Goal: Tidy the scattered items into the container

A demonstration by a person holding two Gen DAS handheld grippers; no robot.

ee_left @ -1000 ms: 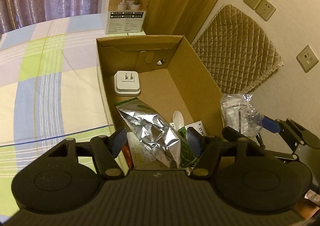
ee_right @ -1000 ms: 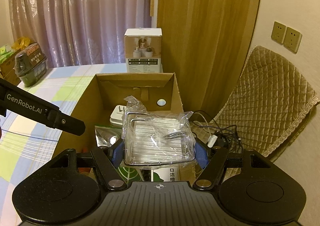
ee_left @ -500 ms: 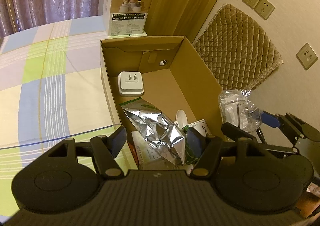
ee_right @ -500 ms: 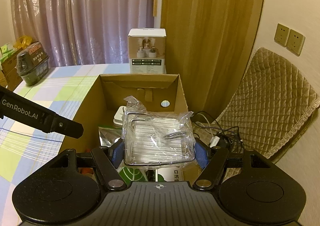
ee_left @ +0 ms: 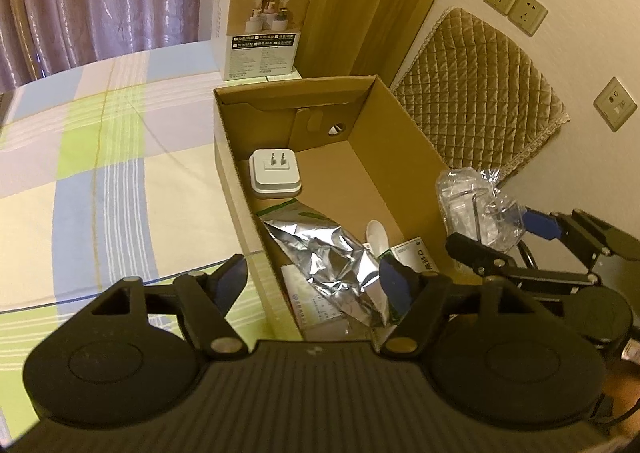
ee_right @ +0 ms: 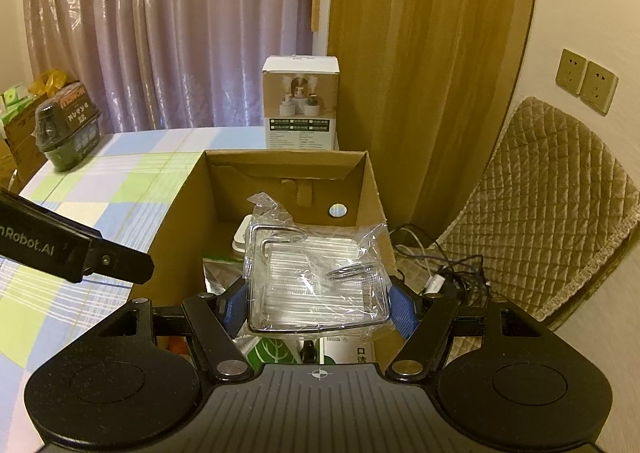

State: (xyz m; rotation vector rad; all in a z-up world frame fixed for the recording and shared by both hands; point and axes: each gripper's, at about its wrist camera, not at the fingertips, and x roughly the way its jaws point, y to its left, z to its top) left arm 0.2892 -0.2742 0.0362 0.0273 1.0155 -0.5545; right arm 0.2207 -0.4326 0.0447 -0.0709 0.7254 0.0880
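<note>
Right hand-held gripper [ee_right: 318, 307]: both blue pads clamped on a clear plastic packet [ee_right: 316, 277] with a wire frame inside; held in the air above the near end of the cardboard box [ee_right: 372, 189], near its right wall. From the left wrist view the same packet [ee_left: 476, 209] hangs just outside the box's right wall [ee_left: 400, 157].

Left hand-held gripper [ee_left: 314, 279]: jaws spread wide, nothing between them, poised over the box's near left corner.

Box sits at the right edge of the plaid-covered surface [ee_left: 100, 173]. Inside it: white plug adapter [ee_left: 274, 173] toward the far left, crumpled foil pouch [ee_left: 332, 257] at the near end, white spoon [ee_left: 378, 235] and a small white-green carton [ee_left: 412, 257] beside the pouch.

White product box [ee_left: 260, 21] stands upright at the surface's far edge, just behind the cardboard box. Dark jar [ee_right: 66, 121] near the far left corner. Quilted cushion [ee_right: 560, 205] and tangled cables [ee_right: 440, 269] off the right edge.
</note>
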